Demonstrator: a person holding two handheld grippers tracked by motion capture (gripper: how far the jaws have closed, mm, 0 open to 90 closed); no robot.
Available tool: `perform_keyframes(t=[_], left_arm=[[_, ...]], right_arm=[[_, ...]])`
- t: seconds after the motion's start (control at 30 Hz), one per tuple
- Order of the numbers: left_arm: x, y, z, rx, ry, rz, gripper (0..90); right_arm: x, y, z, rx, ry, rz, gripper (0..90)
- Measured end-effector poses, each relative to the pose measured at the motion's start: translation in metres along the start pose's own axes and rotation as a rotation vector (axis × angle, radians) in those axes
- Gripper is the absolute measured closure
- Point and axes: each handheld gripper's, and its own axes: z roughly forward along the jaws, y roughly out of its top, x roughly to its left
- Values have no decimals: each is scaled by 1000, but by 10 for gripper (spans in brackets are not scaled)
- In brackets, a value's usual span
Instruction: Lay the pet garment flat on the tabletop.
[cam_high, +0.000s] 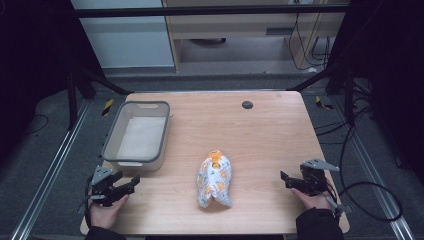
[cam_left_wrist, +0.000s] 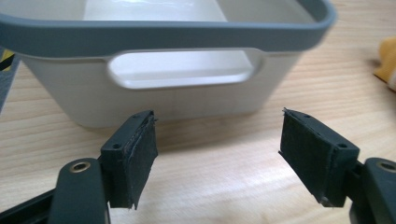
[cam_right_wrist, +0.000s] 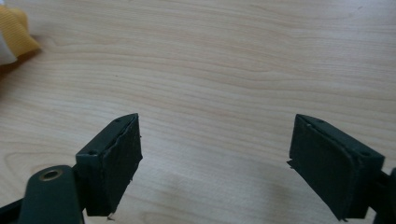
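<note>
Pale wood-grain table top (cam_high: 260, 135), smooth, matt. White plastic tub with grey rim (cam_left_wrist: 187, 35), slightly glossy. Black jaw pads, rough-edged.

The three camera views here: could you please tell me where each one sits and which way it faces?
High view: above the person's side, looking forward and down on the table; both hands, left gripper and right gripper show.
Left gripper view: rides the left gripper, faces the bin; open jaws.
Right gripper view: rides the right gripper, faces bare tabletop; open jaws.
Shared: the orange-and-white bag shows in all three.
</note>
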Motion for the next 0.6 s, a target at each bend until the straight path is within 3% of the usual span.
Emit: perform_keyframes(t=[0.2, 0.33, 0.4, 0.6], left_arm=[[-12, -1, 0, 29, -32, 50, 251], [-20, -1, -2, 25, -13, 99, 256], [-23, 0, -4, 24, -17, 108, 258], [-30, 11, -8, -6, -81, 98, 257]], right_arm=[[8, -1, -5, 5, 47, -18, 185], [15, 0, -4, 11, 66, -49, 196], [19, 2, -5, 1, 78, -60, 199], [30, 17, -11, -34, 108, -90, 193]])
